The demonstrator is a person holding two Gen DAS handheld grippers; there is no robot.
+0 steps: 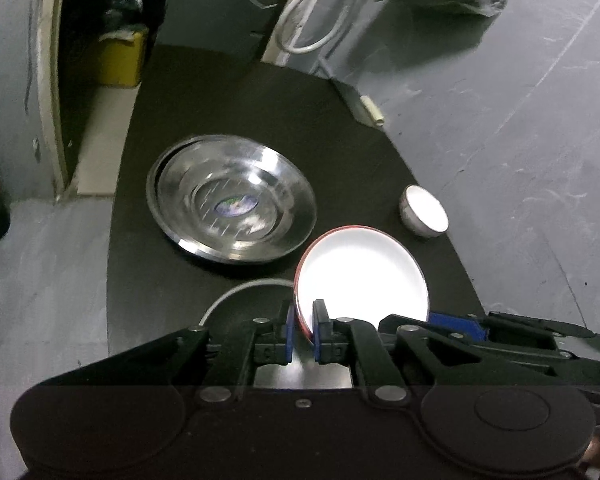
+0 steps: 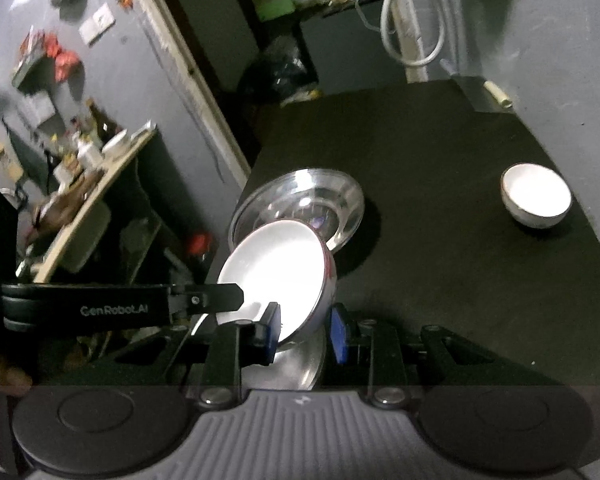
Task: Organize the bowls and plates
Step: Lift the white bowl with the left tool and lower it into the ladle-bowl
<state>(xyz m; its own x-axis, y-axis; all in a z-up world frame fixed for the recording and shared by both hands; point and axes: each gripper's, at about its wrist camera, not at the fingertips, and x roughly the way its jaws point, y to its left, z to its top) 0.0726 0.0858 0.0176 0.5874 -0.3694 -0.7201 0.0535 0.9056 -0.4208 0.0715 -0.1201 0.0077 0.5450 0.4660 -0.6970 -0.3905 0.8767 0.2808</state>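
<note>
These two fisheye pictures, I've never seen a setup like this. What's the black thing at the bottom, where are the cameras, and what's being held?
There is no robot here. A person holds a pair of tongs in each hand, and each pair carries a camera looking forward along its fingers. One picture comes from the left tongs, the other from the right tongs. The black shape at the bottom is the tongs themselves. Both pairs are shut on opposite edges of one tilted bowl. On the dark table lie a steel dish and a small bowl.
</note>
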